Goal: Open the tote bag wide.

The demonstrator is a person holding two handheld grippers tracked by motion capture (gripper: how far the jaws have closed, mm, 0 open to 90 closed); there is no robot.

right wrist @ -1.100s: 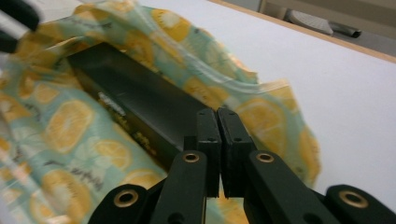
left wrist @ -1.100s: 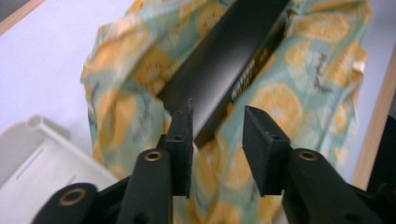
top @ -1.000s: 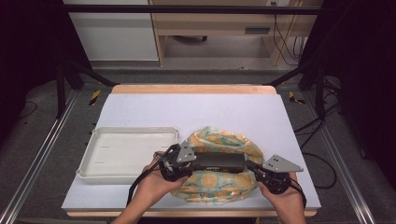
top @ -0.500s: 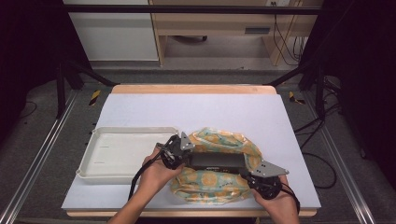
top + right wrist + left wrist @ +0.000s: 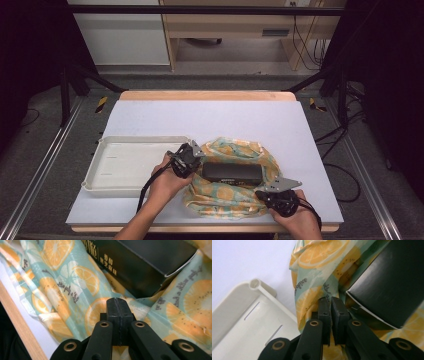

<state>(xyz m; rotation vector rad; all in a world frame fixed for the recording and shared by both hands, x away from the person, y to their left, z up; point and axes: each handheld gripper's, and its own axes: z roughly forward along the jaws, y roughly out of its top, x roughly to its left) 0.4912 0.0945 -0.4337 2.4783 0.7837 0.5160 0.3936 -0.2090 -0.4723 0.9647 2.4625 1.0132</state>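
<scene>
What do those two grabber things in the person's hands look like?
Each gripper is black. The left gripper and the right gripper both have two flat, blocky jaws on black link arms joined by brass-coloured rivets. From above, each carries a grey three-cornered plate on top, and a black cable trails from the left one. The forearms are bare, with no sleeves in sight.

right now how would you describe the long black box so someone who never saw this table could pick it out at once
Start at the pale lavender table top and find the crumpled citrus-print cloth near its front edge, right of the shallow white plastic tray. The long black cardboard box lies on the middle of that cloth. It is the one dark, straight-edged thing among pale or patterned neighbours.
</scene>
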